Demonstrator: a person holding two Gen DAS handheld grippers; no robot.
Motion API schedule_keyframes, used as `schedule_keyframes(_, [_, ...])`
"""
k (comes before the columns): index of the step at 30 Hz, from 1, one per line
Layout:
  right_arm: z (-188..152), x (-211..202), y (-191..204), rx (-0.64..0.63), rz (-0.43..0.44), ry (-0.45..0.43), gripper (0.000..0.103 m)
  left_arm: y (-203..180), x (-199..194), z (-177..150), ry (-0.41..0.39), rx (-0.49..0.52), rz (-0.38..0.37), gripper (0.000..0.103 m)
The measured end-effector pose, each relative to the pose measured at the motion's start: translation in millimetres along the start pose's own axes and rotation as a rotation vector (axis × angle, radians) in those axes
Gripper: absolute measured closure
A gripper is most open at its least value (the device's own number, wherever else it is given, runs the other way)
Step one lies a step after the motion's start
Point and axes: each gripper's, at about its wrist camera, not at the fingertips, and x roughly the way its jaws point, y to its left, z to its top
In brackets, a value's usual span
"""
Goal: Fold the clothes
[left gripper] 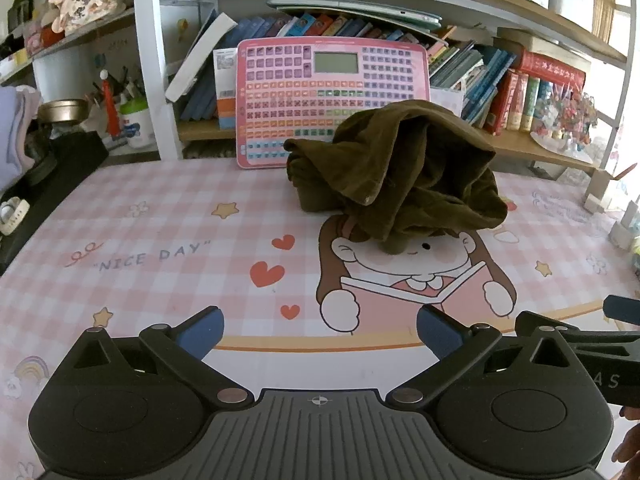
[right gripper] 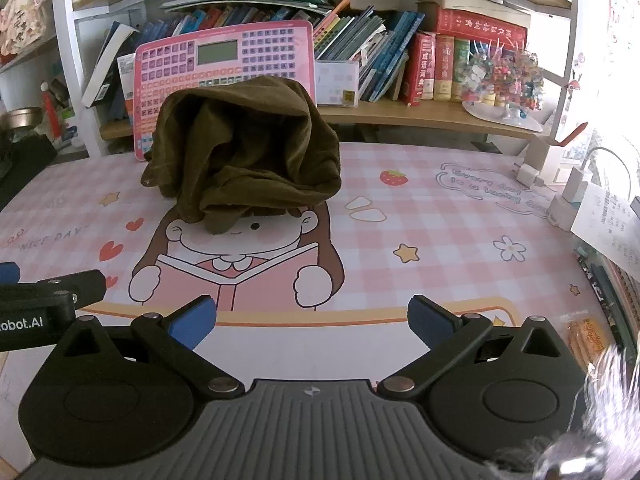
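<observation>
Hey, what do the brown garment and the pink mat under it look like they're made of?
Brown garment: soft matte woven or knit cloth, probably cotton; it slumps in limp creases with a stitched hem. Pink mat: smooth printed sheet, likely vinyl or rubber; flat with a faint sheen.

Dark olive garment (left gripper: 400, 172) heaped, crumpled and unfolded, on the table

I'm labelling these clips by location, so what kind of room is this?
Probably a child's study desk at home: a bookshelf packed with books, a pink cartoon desk mat, and a pink toy tablet behind the crumpled garment.
</observation>
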Motion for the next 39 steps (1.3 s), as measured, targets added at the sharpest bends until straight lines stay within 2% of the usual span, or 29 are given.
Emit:
schedule_keyframes(5, [-1.0, -0.5, -0.7, -0.001, 0.007, -0.007, 0.000, -0.6, 2.7, 0.0, 0.006, 0.016, 0.017, 0.000])
schedule_keyframes(39, [0.7, 2.6, -1.8, 0.009, 0.001, 0.017, 0.000, -1.9, 1.7, -1.0, 0.013, 0.025, 0.013, 0.000])
